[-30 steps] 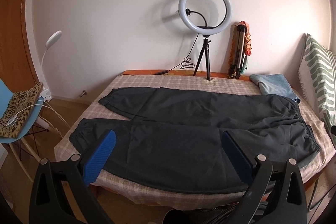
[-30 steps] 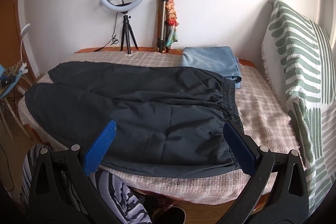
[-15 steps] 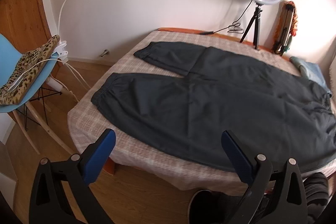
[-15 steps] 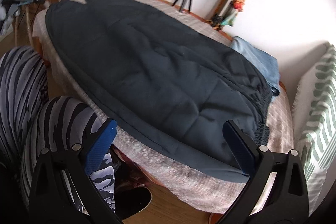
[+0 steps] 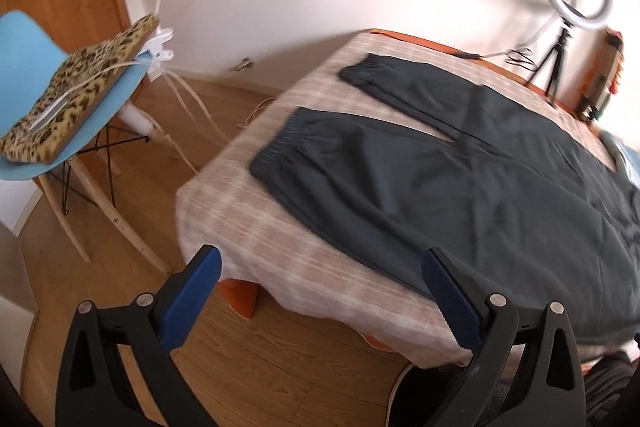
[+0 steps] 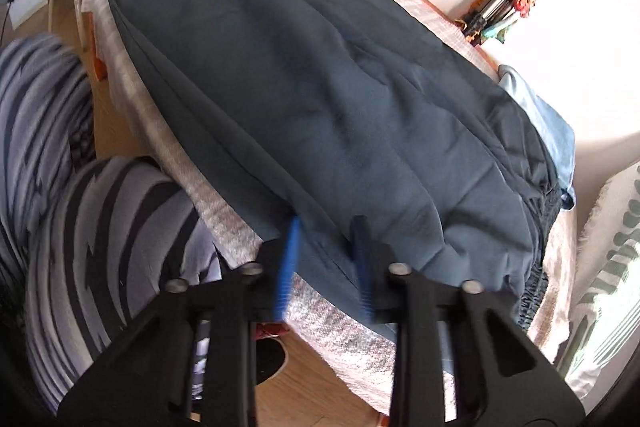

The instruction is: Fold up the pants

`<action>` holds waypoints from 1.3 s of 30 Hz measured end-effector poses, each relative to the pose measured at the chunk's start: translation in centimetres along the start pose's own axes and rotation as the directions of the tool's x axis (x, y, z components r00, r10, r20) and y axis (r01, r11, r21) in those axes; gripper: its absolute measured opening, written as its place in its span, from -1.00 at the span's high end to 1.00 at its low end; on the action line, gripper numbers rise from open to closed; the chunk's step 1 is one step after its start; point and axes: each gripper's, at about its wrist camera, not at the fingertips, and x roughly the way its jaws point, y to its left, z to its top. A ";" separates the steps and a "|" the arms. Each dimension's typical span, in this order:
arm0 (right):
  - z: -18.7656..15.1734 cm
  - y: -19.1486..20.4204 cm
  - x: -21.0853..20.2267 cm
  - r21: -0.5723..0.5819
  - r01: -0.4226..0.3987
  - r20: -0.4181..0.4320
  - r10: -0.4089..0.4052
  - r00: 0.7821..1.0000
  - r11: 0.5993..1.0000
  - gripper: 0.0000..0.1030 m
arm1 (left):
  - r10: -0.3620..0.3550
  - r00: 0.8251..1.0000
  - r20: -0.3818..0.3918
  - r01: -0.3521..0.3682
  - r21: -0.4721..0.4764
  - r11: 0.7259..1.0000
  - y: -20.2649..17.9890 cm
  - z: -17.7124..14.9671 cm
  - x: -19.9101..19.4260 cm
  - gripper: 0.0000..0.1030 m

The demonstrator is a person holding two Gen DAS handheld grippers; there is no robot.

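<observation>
Dark grey pants [image 5: 460, 167] spread flat over the checked worktop [image 5: 256, 227], both cuffs short of its far-left edge. Left gripper [image 5: 320, 291] gaping wide above the near corner, nothing between the pads, bare wood floor [image 5: 168, 155] beyond. Over to the right wrist view: right gripper [image 6: 326, 263] just been closing, blue pads narrowed around the pants' near hem by the waistband [image 6: 536, 283], worktop edge just below.

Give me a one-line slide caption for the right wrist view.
Right gripper, jaws just closing, at the near edge of dark pants spread on a checked tablecloth.
</observation>
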 end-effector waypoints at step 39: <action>1.5 -0.8 0.0 -0.030 -0.047 -0.007 0.047 0.999 0.998 0.07 | -0.066 0.981 -0.181 0.000 -0.341 0.940 6.6 5.9 12.5 0.37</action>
